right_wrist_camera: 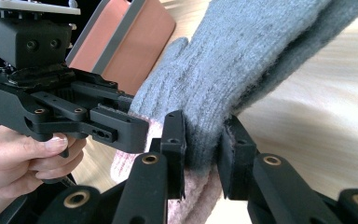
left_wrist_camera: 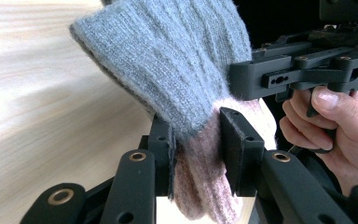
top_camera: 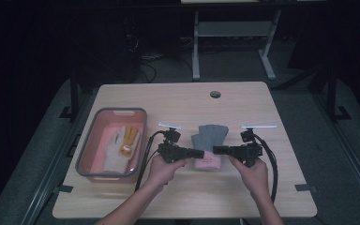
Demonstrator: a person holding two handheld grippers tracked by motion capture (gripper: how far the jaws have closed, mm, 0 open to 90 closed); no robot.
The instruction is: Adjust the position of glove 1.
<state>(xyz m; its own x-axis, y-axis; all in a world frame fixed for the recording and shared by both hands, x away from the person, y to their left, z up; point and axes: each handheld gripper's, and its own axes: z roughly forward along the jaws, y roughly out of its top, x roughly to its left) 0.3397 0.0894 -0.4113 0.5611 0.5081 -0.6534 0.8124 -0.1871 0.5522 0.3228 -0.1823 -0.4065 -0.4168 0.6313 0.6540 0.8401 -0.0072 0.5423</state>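
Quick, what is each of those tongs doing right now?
Left tongs: closed on the grey and pink glove, near its cuff.
Right tongs: closed on the same glove, from the other side.

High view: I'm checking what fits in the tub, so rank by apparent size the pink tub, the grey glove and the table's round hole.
1. Pink tub, clearly largest.
2. Grey glove, held at its pink cuff by both grippers.
3. Round hole, smallest, though it lies farthest from the camera.
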